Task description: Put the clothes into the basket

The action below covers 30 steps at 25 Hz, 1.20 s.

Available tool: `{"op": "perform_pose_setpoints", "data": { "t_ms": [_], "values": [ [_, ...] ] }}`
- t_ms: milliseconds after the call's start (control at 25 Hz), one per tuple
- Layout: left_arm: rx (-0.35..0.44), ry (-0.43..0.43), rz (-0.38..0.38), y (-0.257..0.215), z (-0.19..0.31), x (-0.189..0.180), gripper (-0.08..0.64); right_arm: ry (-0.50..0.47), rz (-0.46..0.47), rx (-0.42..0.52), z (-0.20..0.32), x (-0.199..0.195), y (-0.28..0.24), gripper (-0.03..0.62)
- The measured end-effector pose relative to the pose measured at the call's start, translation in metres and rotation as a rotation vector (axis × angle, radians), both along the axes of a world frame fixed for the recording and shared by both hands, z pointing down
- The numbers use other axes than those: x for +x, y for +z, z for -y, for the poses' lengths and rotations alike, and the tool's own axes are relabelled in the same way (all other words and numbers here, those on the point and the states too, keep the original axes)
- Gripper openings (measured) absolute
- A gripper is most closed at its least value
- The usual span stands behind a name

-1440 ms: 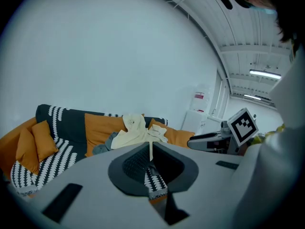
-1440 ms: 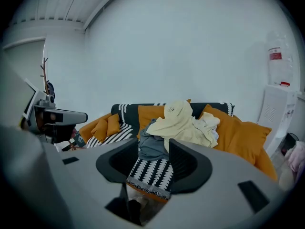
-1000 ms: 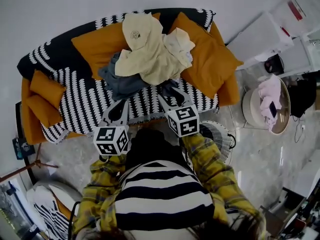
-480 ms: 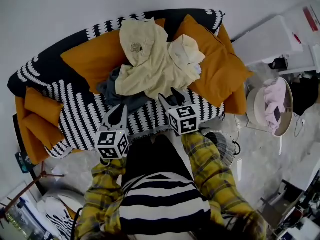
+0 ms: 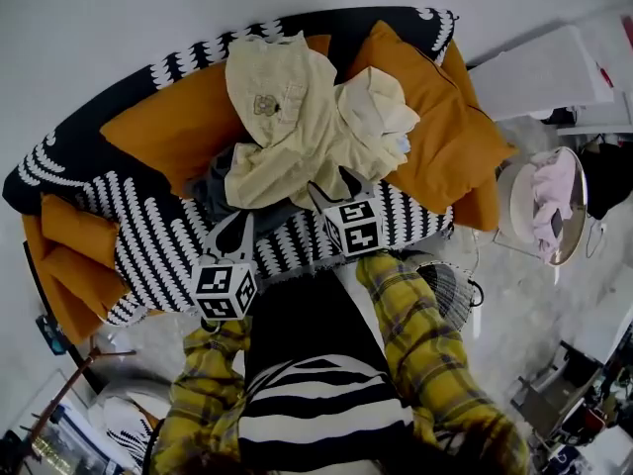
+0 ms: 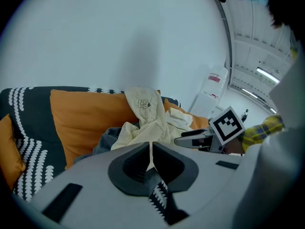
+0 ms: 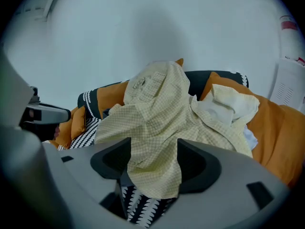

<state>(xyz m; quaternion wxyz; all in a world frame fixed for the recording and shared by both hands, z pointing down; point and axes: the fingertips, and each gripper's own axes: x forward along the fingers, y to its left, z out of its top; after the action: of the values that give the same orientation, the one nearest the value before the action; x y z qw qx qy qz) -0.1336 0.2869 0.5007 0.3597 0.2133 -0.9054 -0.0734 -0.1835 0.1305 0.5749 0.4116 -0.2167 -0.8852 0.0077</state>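
A pile of clothes lies on the black-and-white sofa (image 5: 158,255). A pale yellow checked shirt (image 5: 282,117) is on top, a cream garment (image 5: 381,112) to its right and a grey garment (image 5: 223,191) underneath. My right gripper (image 5: 333,188) is at the pile's front edge. Its jaws have just been opening and stand wide, and the shirt's hem (image 7: 157,175) shows in the gap with no pad pressing it. My left gripper (image 5: 237,224) is shut and empty, just short of the grey garment (image 6: 107,137). A dark wire basket (image 5: 450,285) stands on the floor at the right, partly hidden by a yellow plaid sleeve.
Orange cushions (image 5: 435,117) lean on the sofa back behind and beside the pile. A round side table (image 5: 514,181) carrying a pink cloth and a white cabinet (image 5: 554,67) stand to the right. The person's body fills the lower middle of the head view.
Both grippers have come forward and down toward the clothes pile. The right gripper's jaws have spread wider. The left gripper's jaws stay together.
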Motion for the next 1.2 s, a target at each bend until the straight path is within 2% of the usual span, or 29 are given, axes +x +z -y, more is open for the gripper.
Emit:
{"op": "perform_pose_setpoints", "data": {
  "t_ms": [400,560,720,840,1000,1200],
  "values": [
    [-0.002,0.020,-0.015,0.024,-0.009,-0.033,0.031,0.054,-0.054,0.036,-0.006,-0.034,0.042,0.318],
    [0.004,0.013,-0.024,0.028,-0.010,-0.033,0.031,0.061,-0.097,0.094,-0.003,-0.035,0.060,0.316],
    [0.007,0.002,-0.035,0.032,-0.014,-0.030,0.031,0.059,-0.141,0.111,-0.005,-0.041,0.073,0.315],
    [0.012,-0.005,-0.045,0.035,-0.018,-0.028,0.032,0.049,-0.171,0.091,-0.010,-0.042,0.077,0.248],
    [0.012,-0.004,-0.052,0.037,-0.019,-0.028,0.031,0.038,-0.161,0.087,-0.015,-0.039,0.073,0.075],
    [0.015,-0.002,-0.044,0.033,-0.018,-0.032,0.031,0.057,-0.102,0.079,-0.012,-0.032,0.046,0.052]
  ]
}}
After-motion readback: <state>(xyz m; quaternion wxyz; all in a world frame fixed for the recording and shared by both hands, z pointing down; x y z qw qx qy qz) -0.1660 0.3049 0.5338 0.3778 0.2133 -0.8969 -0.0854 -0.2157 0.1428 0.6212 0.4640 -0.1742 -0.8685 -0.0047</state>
